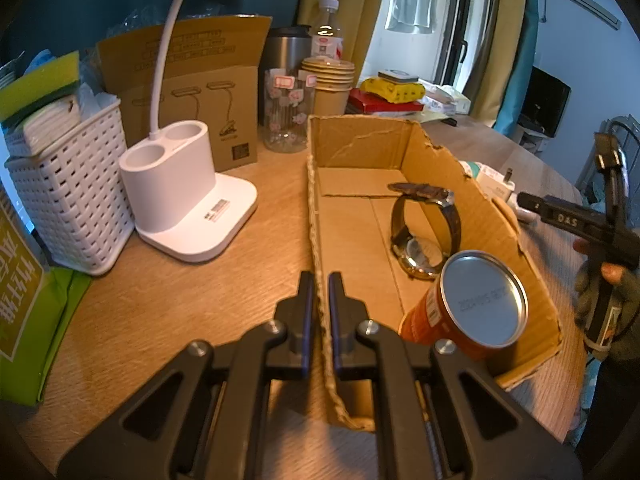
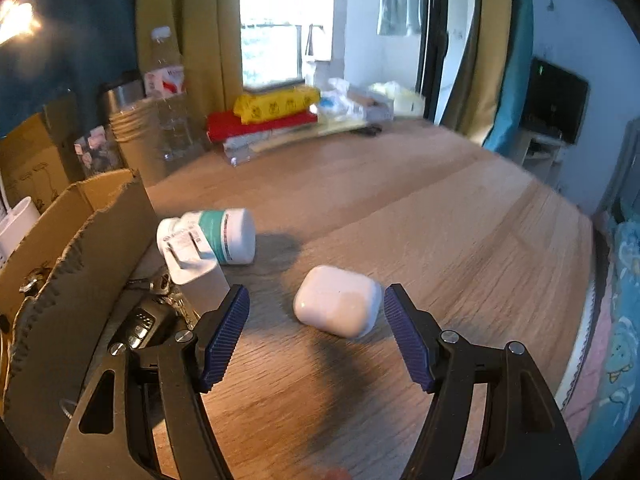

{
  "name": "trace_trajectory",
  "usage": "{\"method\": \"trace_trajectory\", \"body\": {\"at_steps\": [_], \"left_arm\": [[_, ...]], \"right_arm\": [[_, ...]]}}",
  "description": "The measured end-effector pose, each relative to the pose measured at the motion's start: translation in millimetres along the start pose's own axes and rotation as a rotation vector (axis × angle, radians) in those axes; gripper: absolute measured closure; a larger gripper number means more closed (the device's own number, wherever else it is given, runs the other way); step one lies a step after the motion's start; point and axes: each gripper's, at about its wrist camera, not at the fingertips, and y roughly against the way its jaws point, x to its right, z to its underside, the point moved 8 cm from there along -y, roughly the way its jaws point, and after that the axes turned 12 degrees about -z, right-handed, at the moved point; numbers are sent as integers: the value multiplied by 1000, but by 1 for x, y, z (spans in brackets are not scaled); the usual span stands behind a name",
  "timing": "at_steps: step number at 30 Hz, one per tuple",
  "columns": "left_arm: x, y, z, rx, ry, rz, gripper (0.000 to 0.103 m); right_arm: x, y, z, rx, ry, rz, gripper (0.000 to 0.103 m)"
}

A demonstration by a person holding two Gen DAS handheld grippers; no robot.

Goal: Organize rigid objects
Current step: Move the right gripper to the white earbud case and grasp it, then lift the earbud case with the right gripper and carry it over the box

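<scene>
In the left wrist view, the left gripper (image 1: pixel 321 292) is seen at bottom centre, clenched on the near-left wall of an open cardboard box (image 1: pixel 486 216); the torn wall edge runs up between the two blue pads. The box occupies the centre and right of the frame on a wooden table (image 1: pixel 180 300). Inside the box, a wristwatch (image 1: pixel 426 232) is lying on its side at centre right, and an orange can (image 1: pixel 468 304) is tilted against the lower right wall, its silver end facing the camera. A white lamp base (image 1: pixel 188 196) is noted at left centre, with a white woven basket (image 1: pixel 72 200) further left. A stack of paper cups (image 1: pixel 328 84) and a clear bottle (image 1: pixel 327 36) are observed at upper centre, behind the box. At the right edge, part of the other hand-held tool and a gloved hand (image 1: pixel 608 292) are visible.

In the right wrist view, the right gripper (image 2: pixel 316 304) is released, its jaws standing wide apart. A white earbud case (image 2: pixel 338 300) is lying on the table just ahead of and between the fingertips, untouched by either pad. A white pill bottle (image 2: pixel 216 236) with a teal label is lying on its side at left centre, just outside the box wall. A white charger plug (image 2: pixel 196 268) is partly overlapping it. A dark car key (image 2: pixel 140 324) is seen at lower left beside the box wall. This view is somewhat blurred.
</scene>
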Motion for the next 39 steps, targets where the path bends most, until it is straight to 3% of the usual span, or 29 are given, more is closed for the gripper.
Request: {"method": "trace_trajectory", "body": {"at_steps": [19,22,39], "left_arm": [[0,0,0,0,1,0,96],[-1,1,0,1,1,1,96],[-1,1,0,1,1,1,96]], "right_arm": [[3,-34,1,-133,42,94,31],[8,-34,1,-138,38,111,46],[13,-40,1,-152,-10,31,46]]}}
